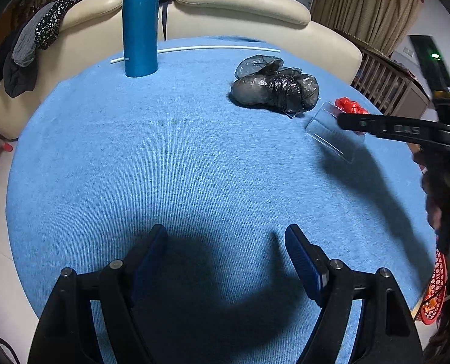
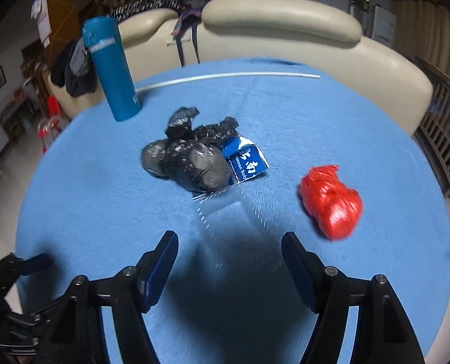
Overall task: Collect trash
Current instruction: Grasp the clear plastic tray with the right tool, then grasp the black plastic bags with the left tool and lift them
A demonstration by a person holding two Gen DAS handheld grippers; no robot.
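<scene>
A crumpled black plastic bag (image 1: 275, 89) (image 2: 191, 160) lies on the blue-covered table (image 1: 164, 157) (image 2: 88, 197). A blue and white wrapper (image 2: 247, 163) lies against its right side. A clear plastic wrapper (image 1: 328, 130) (image 2: 234, 227) lies flat just in front of them. A crumpled red bag (image 1: 349, 105) (image 2: 331, 200) lies to the right. My left gripper (image 1: 226, 239) is open and empty over bare cloth. My right gripper (image 2: 229, 244) is open and empty, low over the clear wrapper; it also shows in the left wrist view (image 1: 343, 119).
A tall blue bottle (image 1: 140, 21) (image 2: 112, 69) stands at the back left. A white rod (image 1: 194, 50) (image 2: 225, 76) lies along the far edge. A cream sofa (image 1: 240, 3) stands behind the table. A red mesh basket (image 1: 435, 288) sits off the right edge.
</scene>
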